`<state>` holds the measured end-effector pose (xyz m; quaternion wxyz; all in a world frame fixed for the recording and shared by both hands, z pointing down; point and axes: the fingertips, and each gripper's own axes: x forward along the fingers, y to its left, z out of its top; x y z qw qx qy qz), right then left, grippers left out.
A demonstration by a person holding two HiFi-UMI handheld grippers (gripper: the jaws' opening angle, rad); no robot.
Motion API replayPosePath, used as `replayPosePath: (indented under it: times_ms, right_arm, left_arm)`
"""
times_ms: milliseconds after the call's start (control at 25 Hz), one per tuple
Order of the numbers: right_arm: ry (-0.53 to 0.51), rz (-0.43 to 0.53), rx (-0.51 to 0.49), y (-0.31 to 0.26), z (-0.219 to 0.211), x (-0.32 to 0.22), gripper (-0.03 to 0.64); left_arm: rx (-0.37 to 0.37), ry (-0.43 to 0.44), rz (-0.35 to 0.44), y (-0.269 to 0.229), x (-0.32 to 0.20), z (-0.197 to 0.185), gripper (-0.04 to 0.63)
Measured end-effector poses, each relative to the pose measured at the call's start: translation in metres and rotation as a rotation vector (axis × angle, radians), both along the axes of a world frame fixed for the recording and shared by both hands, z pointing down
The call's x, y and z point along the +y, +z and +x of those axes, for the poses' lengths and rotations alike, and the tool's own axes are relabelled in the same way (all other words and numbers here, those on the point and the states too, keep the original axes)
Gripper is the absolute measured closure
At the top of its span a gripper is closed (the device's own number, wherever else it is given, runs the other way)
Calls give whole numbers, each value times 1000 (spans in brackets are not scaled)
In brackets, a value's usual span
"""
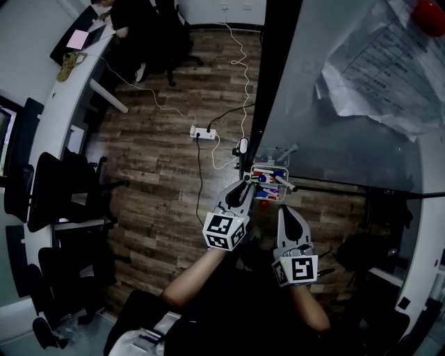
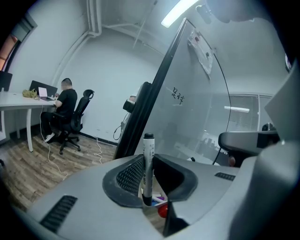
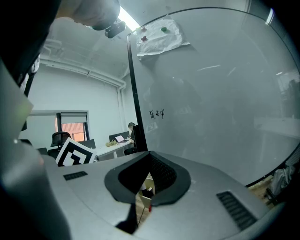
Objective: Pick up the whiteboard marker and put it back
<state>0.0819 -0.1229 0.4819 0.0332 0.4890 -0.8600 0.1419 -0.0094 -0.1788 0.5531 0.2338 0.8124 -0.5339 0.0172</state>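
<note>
A whiteboard marker (image 2: pixel 148 171) with a white barrel and a black cap stands upright between the jaws of my left gripper (image 2: pixel 148 159), which is shut on it. In the head view my left gripper (image 1: pixel 249 182) reaches to the near edge of the small clear pen tray (image 1: pixel 254 171) at the foot of the whiteboard. The tray holds several other markers and something red. The same tray shows below the jaws in the left gripper view. My right gripper (image 1: pixel 284 208) hangs just right of the left one, short of the tray, shut with nothing in it (image 3: pixel 149 155).
The glass whiteboard (image 1: pixel 348 132) fills the right side, with a crumpled paper sheet (image 1: pixel 375 69) and a red magnet (image 1: pixel 430 15) on it. A power strip (image 1: pixel 203 132) and cables lie on the wood floor. Office chairs (image 1: pixel 62 188) stand at left. A person (image 2: pixel 65 103) sits at a far desk.
</note>
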Motion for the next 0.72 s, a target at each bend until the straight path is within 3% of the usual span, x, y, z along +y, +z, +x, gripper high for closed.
replayPosePath:
  times_ms: [720]
  right_arm:
    - [10,76,-2,-26,-1,22,603]
  left_arm:
    - [-24,11,139,-60,29,-4,522]
